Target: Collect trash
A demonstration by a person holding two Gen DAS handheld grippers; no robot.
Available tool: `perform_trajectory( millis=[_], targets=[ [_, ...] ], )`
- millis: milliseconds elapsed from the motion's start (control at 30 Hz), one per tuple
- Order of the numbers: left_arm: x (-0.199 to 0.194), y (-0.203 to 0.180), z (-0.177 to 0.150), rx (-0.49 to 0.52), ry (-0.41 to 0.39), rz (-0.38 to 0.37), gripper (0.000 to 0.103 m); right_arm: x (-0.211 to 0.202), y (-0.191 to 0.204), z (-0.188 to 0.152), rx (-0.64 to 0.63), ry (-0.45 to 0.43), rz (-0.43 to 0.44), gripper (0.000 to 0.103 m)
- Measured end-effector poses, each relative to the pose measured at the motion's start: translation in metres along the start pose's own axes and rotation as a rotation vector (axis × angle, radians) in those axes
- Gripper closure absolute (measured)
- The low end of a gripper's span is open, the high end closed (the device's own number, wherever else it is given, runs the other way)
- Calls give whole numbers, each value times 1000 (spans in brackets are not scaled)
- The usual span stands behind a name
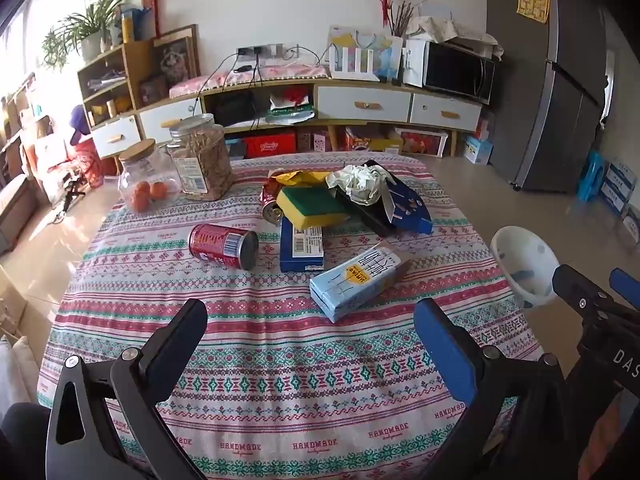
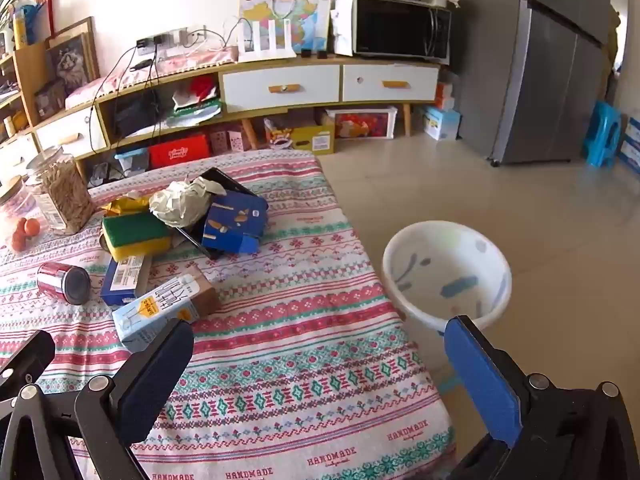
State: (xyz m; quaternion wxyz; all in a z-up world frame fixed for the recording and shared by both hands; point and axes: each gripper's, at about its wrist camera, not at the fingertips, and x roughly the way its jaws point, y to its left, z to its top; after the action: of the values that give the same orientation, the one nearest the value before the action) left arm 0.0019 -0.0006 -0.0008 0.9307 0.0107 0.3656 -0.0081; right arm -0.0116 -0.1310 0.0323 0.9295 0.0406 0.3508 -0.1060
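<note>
Trash lies on the patterned tablecloth (image 1: 280, 364): a red can (image 1: 222, 246) on its side, a light blue carton (image 1: 354, 284), a dark blue box (image 1: 302, 244), a yellow-green sponge (image 1: 312, 206), crumpled paper (image 1: 360, 182) and a blue packet (image 1: 408, 208) on a black tray. My left gripper (image 1: 310, 312) hovers open and empty just in front of the carton. In the right wrist view the carton (image 2: 160, 308) lies by the left finger of my right gripper (image 2: 318, 326), which is open and empty over the table's right edge. A white basin (image 2: 448, 226) stands on the floor beside the table.
Two glass jars (image 1: 200, 156) stand at the table's far left corner, one with orange fruit. A crushed can (image 1: 272, 204) lies behind the sponge. A low cabinet with a microwave (image 2: 400, 28) lines the wall, and a fridge (image 2: 552, 60) stands at the right.
</note>
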Motion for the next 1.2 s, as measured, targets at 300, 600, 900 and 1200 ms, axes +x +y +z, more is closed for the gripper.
perform_trajectory(
  millis=[300, 600, 900, 1200],
  targets=[
    [4, -4, -3, -7, 1, -7, 0, 5, 1, -1, -7, 16, -7, 0],
    [6, 1, -3, -9, 0, -18, 0, 7, 1, -2, -3, 22, -1, 0],
    [7, 3, -5, -21, 9, -39, 0, 9, 3, -3, -10, 27, -1, 0],
    [5, 0, -5, -18, 8, -33, 0, 10, 2, -3, -11, 31, 0, 0]
  ],
)
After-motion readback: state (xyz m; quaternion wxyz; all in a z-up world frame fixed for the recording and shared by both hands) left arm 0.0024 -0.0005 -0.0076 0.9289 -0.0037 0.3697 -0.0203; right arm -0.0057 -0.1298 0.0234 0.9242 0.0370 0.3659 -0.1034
